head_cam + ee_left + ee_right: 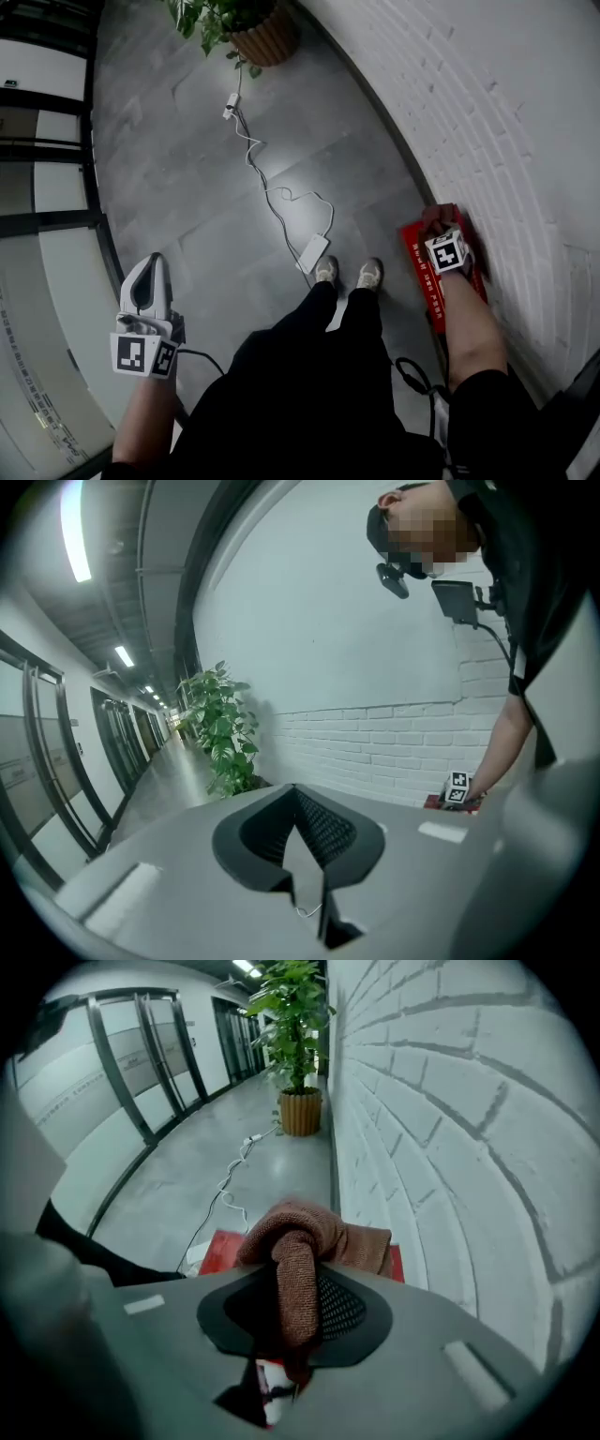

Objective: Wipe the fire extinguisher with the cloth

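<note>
Starting with the arms: how are they held?

Right forearm (469, 328) reaches up the right side of the head view to the foot of the white brick wall (506, 141), and the right gripper (441, 232) points steeply down. Left forearm (141, 412) sits in the lower left corner, and the left gripper (152, 262) aims toward the top of the frame over the grey floor (187, 169).

What are the tongs doing?

In the right gripper view the jaws are clenched on a brown cloth (314, 1232). A fold of it runs down between the ribbed pads and the rest bunches past the tips. In the left gripper view the left jaws meet at their tips, with nothing between them.

Where is the fire extinguisher?

The fire extinguisher (420, 267) is a red shape on the floor at centre right of the head view, right against the wall. It lies directly under the right gripper, and the cloth sits at its upper end. The left gripper is well apart from it.

Which way does it run?

Its long axis follows the wall's foot. That is nearly top to bottom in the frame, with the upper end leaning a little left. White lettering runs along the left edge. The gripper and arm cover much of it, so I cannot tell which end is the head.

Anything else nearby?

A white cable (281, 197) snakes up the floor toward a potted plant (253, 28) at top centre. The person's shoes (349, 272) stand just left of the extinguisher.
</note>
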The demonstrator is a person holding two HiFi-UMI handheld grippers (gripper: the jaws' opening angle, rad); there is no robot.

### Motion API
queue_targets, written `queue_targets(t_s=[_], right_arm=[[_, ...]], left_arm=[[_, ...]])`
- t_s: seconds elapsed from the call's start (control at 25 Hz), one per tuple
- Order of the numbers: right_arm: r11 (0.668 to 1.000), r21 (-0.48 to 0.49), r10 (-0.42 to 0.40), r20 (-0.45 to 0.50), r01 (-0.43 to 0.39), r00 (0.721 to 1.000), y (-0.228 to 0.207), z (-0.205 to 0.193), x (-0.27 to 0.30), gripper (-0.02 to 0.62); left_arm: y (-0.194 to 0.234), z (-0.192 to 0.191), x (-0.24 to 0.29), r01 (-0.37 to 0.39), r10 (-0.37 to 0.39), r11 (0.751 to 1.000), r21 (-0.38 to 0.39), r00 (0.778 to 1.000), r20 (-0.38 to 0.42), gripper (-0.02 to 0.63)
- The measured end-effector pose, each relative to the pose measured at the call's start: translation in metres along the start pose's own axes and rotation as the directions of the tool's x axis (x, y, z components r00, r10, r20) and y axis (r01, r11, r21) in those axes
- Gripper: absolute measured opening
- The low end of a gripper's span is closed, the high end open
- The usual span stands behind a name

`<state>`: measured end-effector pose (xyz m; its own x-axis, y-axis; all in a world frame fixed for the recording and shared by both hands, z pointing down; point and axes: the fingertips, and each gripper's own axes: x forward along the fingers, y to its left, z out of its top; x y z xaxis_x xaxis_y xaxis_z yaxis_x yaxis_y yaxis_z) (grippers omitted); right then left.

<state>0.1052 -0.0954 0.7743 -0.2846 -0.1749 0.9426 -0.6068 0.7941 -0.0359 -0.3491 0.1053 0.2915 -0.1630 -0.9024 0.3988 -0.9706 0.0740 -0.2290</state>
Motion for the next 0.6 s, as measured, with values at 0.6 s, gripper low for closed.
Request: queue_targets(t_s=[0.6], right_arm=[[0.869,0.459,-0.125,-0.157,0.184,0.98,0.025,-0.299,-0.128,0.083]], left_arm=[[-0.121,0.044,0.092,0.369,-0.375,0.926,0.075,0.923,0.089,-0.002]])
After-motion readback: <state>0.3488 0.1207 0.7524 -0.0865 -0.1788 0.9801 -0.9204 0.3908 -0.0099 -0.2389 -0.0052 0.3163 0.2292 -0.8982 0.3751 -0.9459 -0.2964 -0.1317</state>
